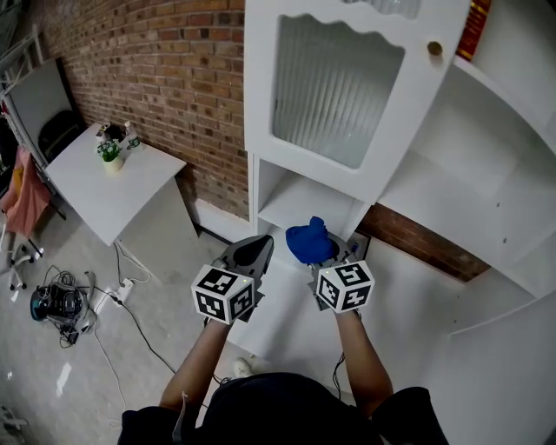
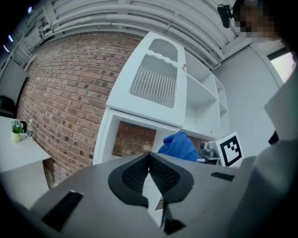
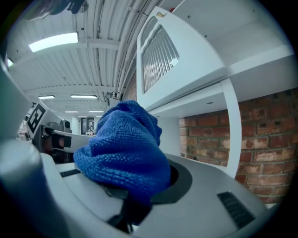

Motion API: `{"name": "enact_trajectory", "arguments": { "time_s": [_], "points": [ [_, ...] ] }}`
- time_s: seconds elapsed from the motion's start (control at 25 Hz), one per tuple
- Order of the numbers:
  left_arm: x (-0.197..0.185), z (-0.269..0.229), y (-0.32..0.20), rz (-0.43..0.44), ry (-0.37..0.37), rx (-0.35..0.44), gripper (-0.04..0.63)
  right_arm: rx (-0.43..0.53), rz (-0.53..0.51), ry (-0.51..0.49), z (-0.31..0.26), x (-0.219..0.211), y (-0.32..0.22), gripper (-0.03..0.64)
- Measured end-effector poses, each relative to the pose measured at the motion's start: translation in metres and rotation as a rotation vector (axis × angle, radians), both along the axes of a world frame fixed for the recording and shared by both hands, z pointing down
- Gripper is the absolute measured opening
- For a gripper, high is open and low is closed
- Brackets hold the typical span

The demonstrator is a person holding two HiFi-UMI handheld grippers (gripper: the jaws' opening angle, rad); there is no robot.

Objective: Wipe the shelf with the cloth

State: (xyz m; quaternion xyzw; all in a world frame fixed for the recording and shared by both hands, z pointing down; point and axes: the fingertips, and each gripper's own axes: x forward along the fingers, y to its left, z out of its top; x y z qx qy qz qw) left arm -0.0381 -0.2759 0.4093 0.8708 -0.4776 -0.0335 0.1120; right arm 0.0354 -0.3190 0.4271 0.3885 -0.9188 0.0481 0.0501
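1. Left hand-held gripper (image 1: 254, 250): the jaws are pressed together at the tips, with nothing between them. This is confirmed in the left gripper view (image 2: 149, 159). It is level with the right unit and just beside it.
2. Right hand-held gripper (image 1: 327, 254): the jaws are clamped on the blue cloth (image 1: 308, 239). In the right gripper view, the cloth (image 3: 125, 148) bulges up and out of the jaws as a bunched wad and covers the gripper's (image 3: 132, 197) fingertips.
3. Cloth position: it is held in the air in front of the lower open shelf (image 1: 300, 204) of the white shelf unit (image 1: 486, 182). The left gripper view shows the cloth (image 2: 179, 146) in front of that same opening.
4. Marker cubes: each hand-held gripper carries one, the left cube (image 1: 224, 294) and the right cube (image 1: 345, 286). Their faces show black-and-white square patterns and carry no letters or numerals.
5. Shelf unit: a white door (image 1: 334, 87) with a ribbed pane and a round knob (image 1: 434, 49) stands above the lower shelf. Open compartments run to the right of the door. A red object (image 1: 474, 26) sits at the top; any print on it is too small to read.
6. Surroundings: a brick wall (image 1: 148, 69) stands behind the unit. To the left, a white desk (image 1: 104, 195) carries a small potted plant (image 1: 110, 155). Cables (image 1: 65, 304) lie on the floor.
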Motion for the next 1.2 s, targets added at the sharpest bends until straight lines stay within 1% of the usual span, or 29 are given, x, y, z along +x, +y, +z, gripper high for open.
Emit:
{"name": "enact_trajectory", "arguments": {
  "time_s": [0.24, 0.48, 0.72, 1.0, 1.2],
  "points": [
    [-0.009, 0.002, -0.017, 0.054, 0.004, -0.005, 0.017, -0.002, 0.06, 0.01, 0.004, -0.006, -0.015, 0.077],
    [-0.009, 0.006, -0.032, 0.112, 0.005, -0.012, 0.017, -0.003, 0.104, 0.032, 0.006, -0.01, -0.026, 0.077],
    [-0.007, 0.01, -0.047, 0.169, 0.007, -0.022, 0.017, -0.009, 0.162, 0.04, 0.011, -0.004, -0.039, 0.077],
    [-0.009, 0.01, -0.064, 0.22, -0.018, -0.02, 0.017, -0.011, 0.251, 0.035, 0.012, 0.007, -0.052, 0.077],
    [-0.008, 0.007, -0.074, 0.245, 0.011, -0.017, 0.017, -0.006, 0.281, 0.06, 0.016, 0.008, -0.062, 0.078]
  ]
}}
